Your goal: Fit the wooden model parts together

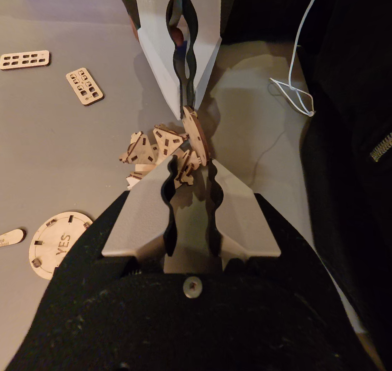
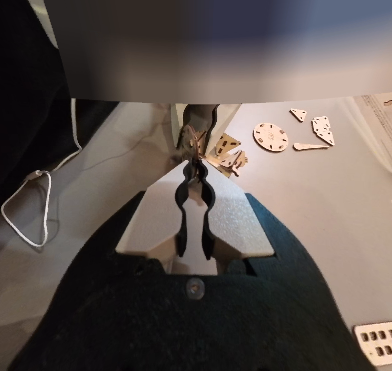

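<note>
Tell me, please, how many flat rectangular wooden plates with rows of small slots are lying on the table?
2. One slotted plate lies at the far left; the other slotted plate lies tilted, nearer the wooden assembly. The grippers' bodies may hide more.

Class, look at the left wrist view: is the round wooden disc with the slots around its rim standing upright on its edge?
No, the slotted round disc lies flat on the grey table, partly hidden behind the left gripper.

left gripper fingers astride wooden assembly | right gripper pinching disc
</note>
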Demonstrator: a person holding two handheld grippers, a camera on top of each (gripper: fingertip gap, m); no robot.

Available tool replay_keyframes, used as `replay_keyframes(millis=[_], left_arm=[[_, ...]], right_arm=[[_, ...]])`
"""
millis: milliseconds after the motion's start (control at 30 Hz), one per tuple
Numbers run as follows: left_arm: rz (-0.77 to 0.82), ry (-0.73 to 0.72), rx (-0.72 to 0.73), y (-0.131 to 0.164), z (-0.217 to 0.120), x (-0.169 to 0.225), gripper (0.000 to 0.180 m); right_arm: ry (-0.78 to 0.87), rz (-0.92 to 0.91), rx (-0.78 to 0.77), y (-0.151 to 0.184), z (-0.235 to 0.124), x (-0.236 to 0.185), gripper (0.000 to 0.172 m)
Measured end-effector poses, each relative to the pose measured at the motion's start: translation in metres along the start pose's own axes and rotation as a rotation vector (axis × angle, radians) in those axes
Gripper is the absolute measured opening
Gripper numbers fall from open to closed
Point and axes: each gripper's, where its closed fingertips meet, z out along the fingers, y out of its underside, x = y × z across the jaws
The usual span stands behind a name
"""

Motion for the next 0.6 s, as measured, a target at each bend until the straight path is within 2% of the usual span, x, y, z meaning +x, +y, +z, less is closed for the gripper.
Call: replay_keyframes(millis=[333,600], left_arm=[[-0.003,-0.007,-0.002,0.0001,0.0002,-0.0011,0.023],[0.000,-0.014,-0.005,0.0006,0.0001,-0.0020,0.023]], right_arm=[[0.015,-0.023,0.003,-0.0019,-0.0009,-0.0001,0.003],[0.042,-0.112,-0.004,-0.0053,-0.0015,-0.0012,0.003]])
